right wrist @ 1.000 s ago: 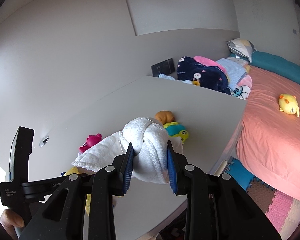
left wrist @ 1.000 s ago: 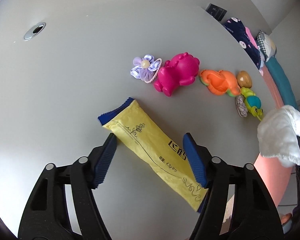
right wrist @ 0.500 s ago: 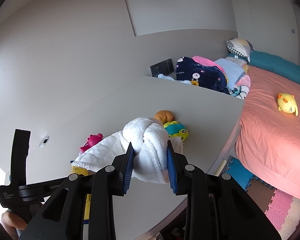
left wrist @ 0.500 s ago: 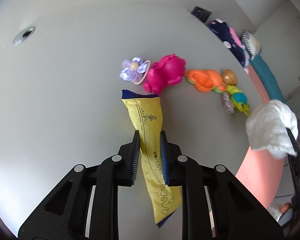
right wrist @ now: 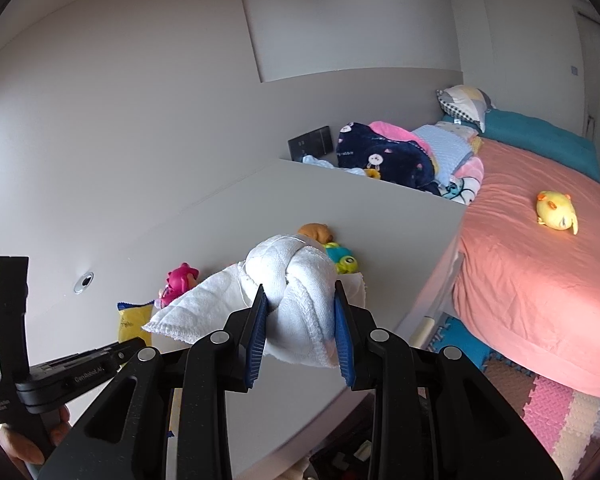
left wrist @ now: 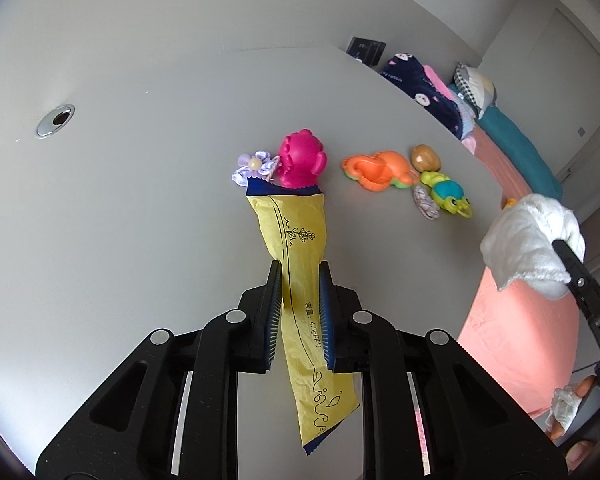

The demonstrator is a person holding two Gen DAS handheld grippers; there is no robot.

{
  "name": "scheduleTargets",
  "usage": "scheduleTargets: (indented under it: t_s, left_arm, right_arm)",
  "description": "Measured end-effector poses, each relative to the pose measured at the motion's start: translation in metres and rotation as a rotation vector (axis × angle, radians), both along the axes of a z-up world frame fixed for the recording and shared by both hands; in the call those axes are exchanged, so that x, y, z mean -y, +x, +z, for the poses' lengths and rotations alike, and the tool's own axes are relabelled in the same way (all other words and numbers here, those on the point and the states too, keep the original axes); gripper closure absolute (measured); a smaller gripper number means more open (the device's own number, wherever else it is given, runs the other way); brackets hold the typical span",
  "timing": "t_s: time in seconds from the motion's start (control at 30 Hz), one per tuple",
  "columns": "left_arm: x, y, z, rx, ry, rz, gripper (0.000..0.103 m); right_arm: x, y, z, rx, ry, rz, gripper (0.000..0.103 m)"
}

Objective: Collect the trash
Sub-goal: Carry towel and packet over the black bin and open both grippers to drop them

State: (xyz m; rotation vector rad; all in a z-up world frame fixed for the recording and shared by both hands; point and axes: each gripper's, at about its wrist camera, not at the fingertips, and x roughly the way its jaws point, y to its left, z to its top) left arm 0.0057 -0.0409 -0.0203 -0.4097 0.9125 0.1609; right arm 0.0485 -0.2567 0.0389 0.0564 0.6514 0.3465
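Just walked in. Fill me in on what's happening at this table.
A person is clearing trash with a handheld tool in each hand. The left tool is shut on a long yellow snack wrapper with blue ends, lifted off the grey table. The right tool is clamped on a bunched white cloth. A row of plastic toys, including a pink one, sits on the table.

The grey tabletop (left wrist: 140, 208) carries a row of toys: a purple flower (left wrist: 253, 166), a pink toy (left wrist: 302, 157), an orange toy (left wrist: 380, 170), a brown toy (left wrist: 425, 157) and a green-blue turtle (left wrist: 448, 194). A metal grommet (left wrist: 55, 121) sits far left. Right of the tabletop, the bed (right wrist: 540, 280) carries a yellow plush (right wrist: 556, 214).
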Motion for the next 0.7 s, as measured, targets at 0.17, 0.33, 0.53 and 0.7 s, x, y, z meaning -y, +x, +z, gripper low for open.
scheduleTargets:
  t_s: [0.17, 0.33, 0.53, 0.7]
  left_arm:
    - [0.012, -0.007, 0.007, 0.026, -0.004, -0.035, 0.086]
    - [0.032, -0.01, 0.012, 0.047, 0.003, -0.085, 0.086]
    - [0.061, -0.011, 0.015, 0.066, 0.017, -0.154, 0.086]
    - [0.085, -0.014, 0.016, 0.073, 0.026, -0.21, 0.086]
  right_arm:
    - [0.015, -0.012, 0.0, 0.003, -0.011, -0.033, 0.071]
    - [0.033, -0.023, 0.002, 0.01, -0.016, -0.068, 0.071]
    - [0.062, -0.037, 0.001, 0.01, -0.019, -0.123, 0.071]
    - [0.087, -0.049, 0.0, 0.01, -0.018, -0.174, 0.071]
